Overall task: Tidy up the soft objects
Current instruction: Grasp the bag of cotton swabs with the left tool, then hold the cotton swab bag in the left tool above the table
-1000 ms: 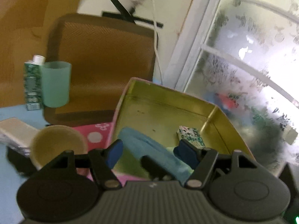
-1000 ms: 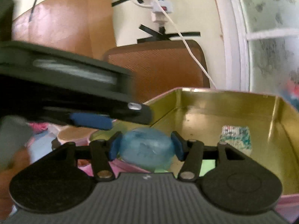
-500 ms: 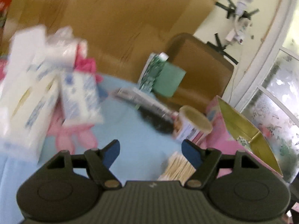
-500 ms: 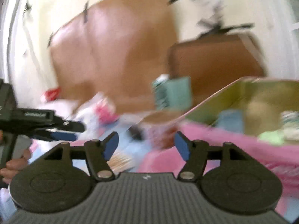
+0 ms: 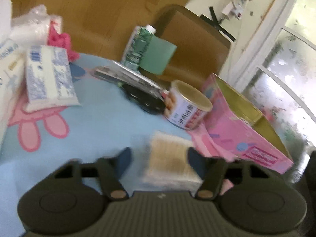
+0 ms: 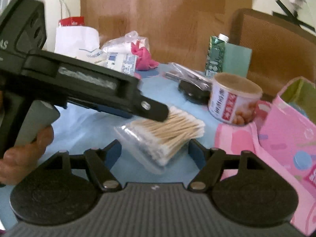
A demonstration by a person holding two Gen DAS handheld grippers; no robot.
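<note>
Noting positions on the blue-covered tabletop. The pack of cotton swabs lies flat toward the near edge, just beside the flat pink lid on which the open pink tin box stands. The box sits at the right edge by the window, with its gold inside showing.

My left tool straddles the pack. Its jaws have just been closing and now stand fairly narrow, with the pack between them. The right-hand pad looks to be against the pack's side. The left-hand pad stands clear of it with cloth showing in the gap, so there is no grip. This view is blurred.

My right tool is held moderately wide, and its jaws have just been closing a little. The near corner of the pack lies between the fingertips, and I see no pad pressing on it. From this side one finger of the left tool reaches over the top of the swabs, and my hand is on its grip.

A snack can stands upright just beside the box. Toward the far left corner lie a tissue pack and a crumpled pink cloth. At the far edge a green cup stands against a carton.
</note>
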